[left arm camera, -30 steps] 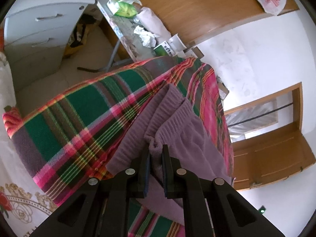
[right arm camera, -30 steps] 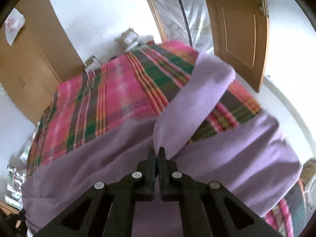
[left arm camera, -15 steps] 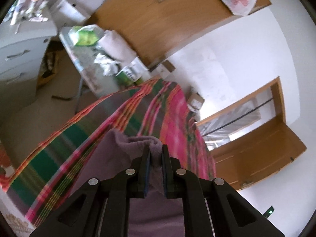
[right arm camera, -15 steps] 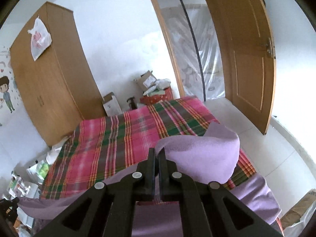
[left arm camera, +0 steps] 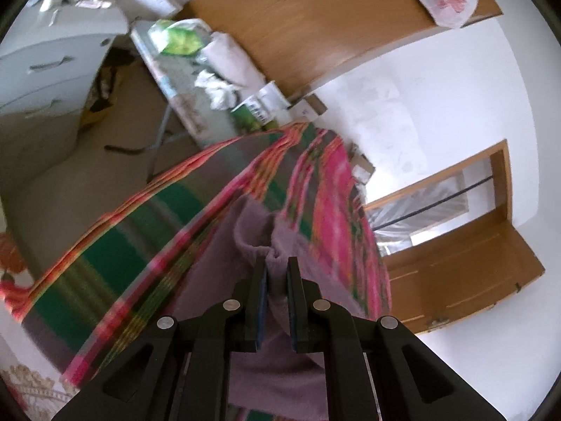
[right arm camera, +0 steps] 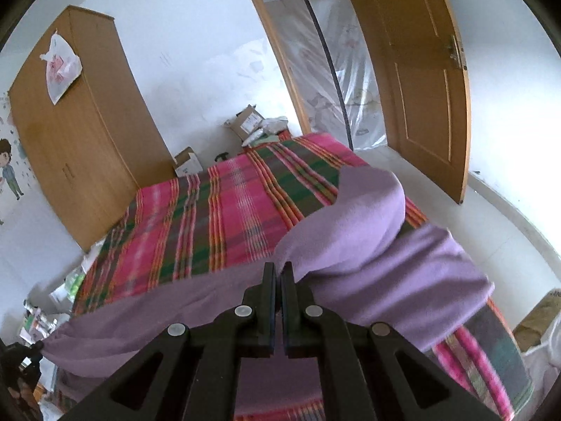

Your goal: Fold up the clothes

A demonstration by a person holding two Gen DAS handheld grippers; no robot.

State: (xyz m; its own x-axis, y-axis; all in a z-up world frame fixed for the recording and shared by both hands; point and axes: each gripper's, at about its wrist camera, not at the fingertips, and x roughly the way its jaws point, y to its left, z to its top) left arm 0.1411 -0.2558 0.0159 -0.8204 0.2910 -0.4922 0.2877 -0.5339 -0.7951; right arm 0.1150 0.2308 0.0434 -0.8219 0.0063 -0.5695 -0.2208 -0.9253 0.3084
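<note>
A purple fleece garment (right arm camera: 368, 245) is held up over a bed covered with a pink and green plaid blanket (right arm camera: 217, 217). My right gripper (right arm camera: 277, 270) is shut on the garment's upper edge, and the cloth stretches away left and right from it, with one corner flopped over at the right. In the left wrist view my left gripper (left arm camera: 277, 266) is shut on a bunched fold of the same garment (left arm camera: 252, 217), which hangs down below the fingers over the plaid blanket (left arm camera: 140, 245).
A wooden wardrobe (right arm camera: 70, 147) stands left of the bed, with a white plastic bag (right arm camera: 61, 66) hung on it. An open wooden door (right arm camera: 420, 80) is at the right. Cardboard boxes (right arm camera: 245, 122) lie beyond the bed. A cluttered table (left arm camera: 196, 80) and grey drawers (left arm camera: 45, 84) stand nearby.
Both grippers rose with the garment, lifting it off the bed. In the last half second they came back down a little toward the blanket.
</note>
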